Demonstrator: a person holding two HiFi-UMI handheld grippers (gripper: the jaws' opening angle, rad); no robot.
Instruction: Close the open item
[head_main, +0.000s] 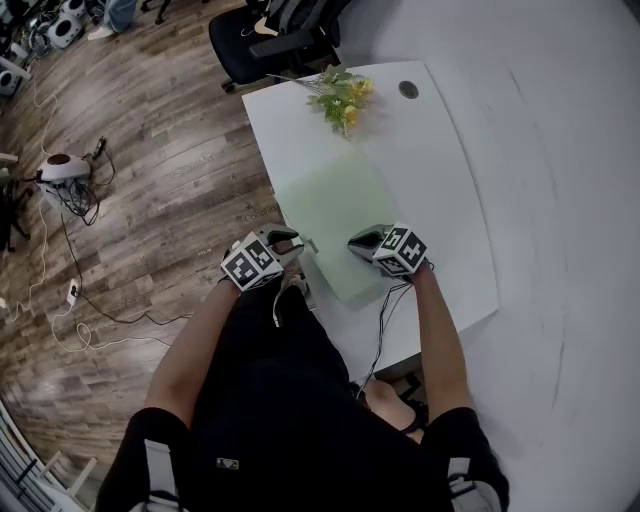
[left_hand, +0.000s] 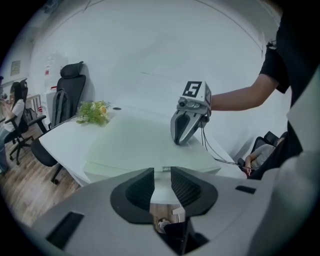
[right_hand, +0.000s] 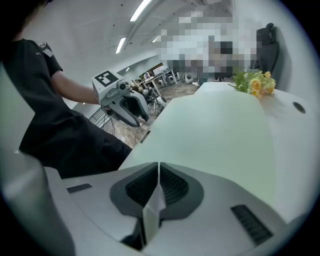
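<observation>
Well, nearest to me, my left gripper (head_main: 290, 240) sits at the near left edge of the pale green flat case (head_main: 335, 205). Its own view shows its jaws apart, with nothing pressed between the pads. A small grey tab (left_hand: 165, 170) on the case's edge lies just beyond the gap, lined up with it.

My right gripper (head_main: 355, 240) is over the near part of the case's top, pointing down at it. Its jaws are together, pad against pad. A thin pale sliver shows in the seam and I cannot tell what it is. From the left gripper view its tip looks to rest on the green top, though I cannot confirm contact.

The case lies flat on the white table (head_main: 430, 150), its near end reaching the table edge closest to me. Farther back, a bunch of yellow flowers (head_main: 343, 97) lies on the table just past the case, with a round cable hole (head_main: 408, 89) near it. A black office chair (head_main: 265, 40) stands beyond the far end.
</observation>
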